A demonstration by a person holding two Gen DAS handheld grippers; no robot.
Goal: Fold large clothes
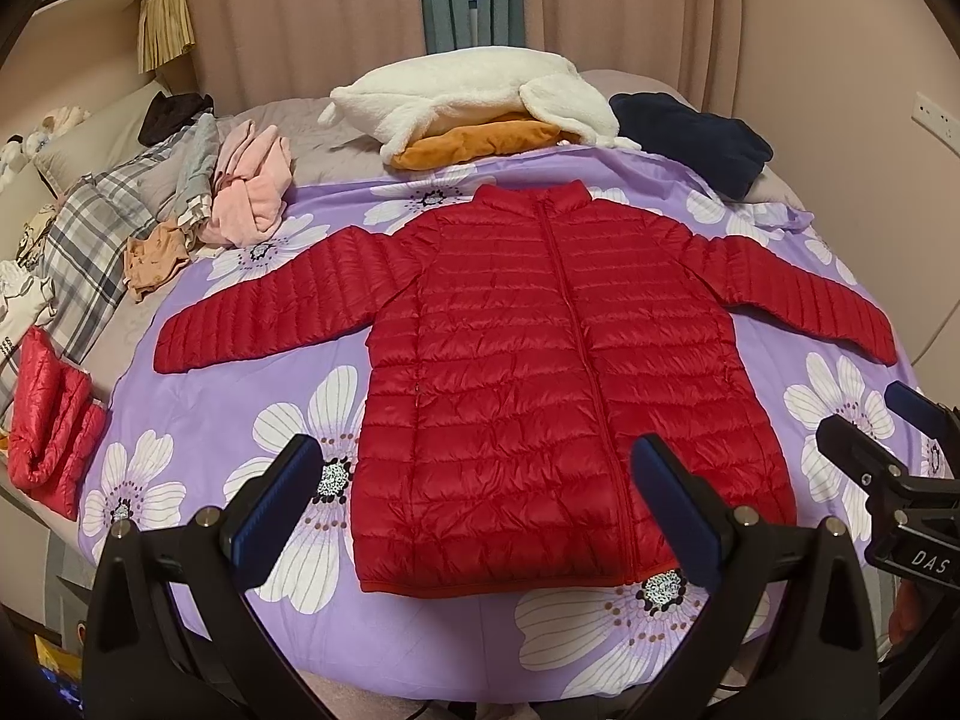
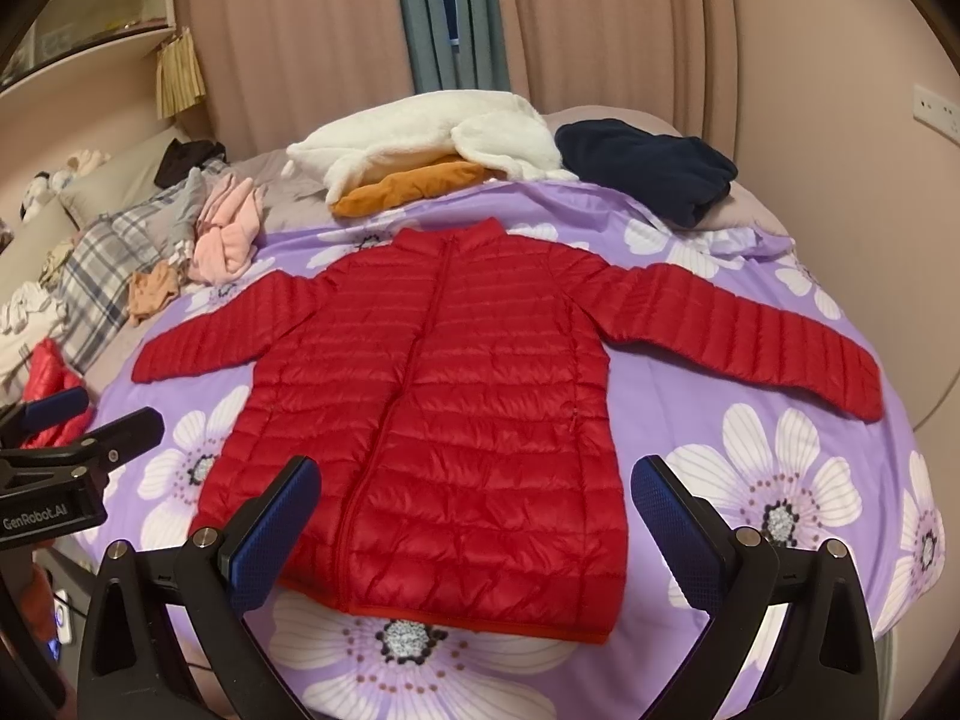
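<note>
Slippage is my main worry: the red quilted puffer jacket has a shiny, slick shell over soft padded channels, so a shallow pinch could slide off, and trapped air may make a fold spring open. It lies flat and zipped, front up, straight ahead of both my jaws, hem nearest me, collar farthest, sleeves spread out to either side on the purple bedsheet with white flowers. That sheet looks thin and smooth, so I judge that dragging a sleeve could ruck it up or pull the whole jacket askew.

My left gripper has its jaws wide and empty above the hem; my right gripper is the same, wide and holding nothing. No fold looks begun yet.

Beyond the collar sit a fluffy white fleece bundle, a rust-orange plush piece under it and a navy folded garment; a long sweep forward might knock into them
</note>
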